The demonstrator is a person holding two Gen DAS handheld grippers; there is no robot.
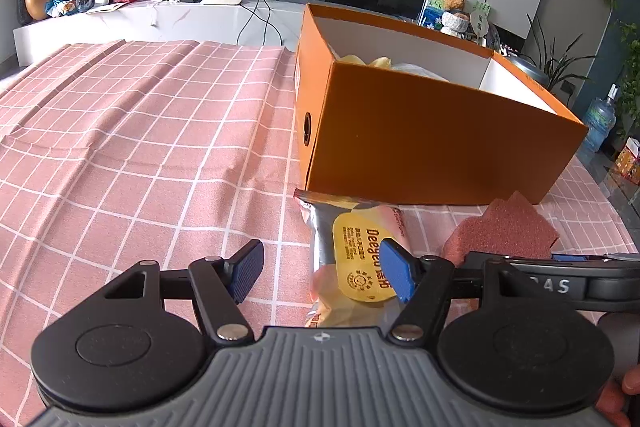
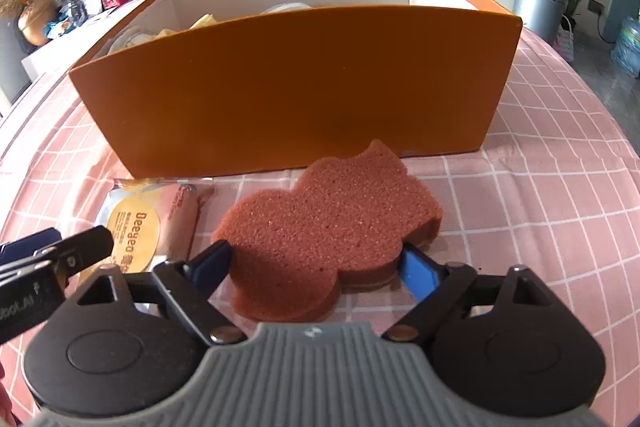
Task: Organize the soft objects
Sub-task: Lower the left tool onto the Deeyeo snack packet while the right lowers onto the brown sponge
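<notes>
Jaws of both grippers gape: right gripper straddles sponge.

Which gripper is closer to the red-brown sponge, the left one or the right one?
Right. The right gripper stands with its open jaws on either side of the sponge. The left gripper is beside it, over the wipes pack, with the sponge off to its right.

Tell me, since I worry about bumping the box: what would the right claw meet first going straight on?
Probably the red-brown sponge, which already lies between the open right claw fingers; the orange box stands behind it.
</notes>
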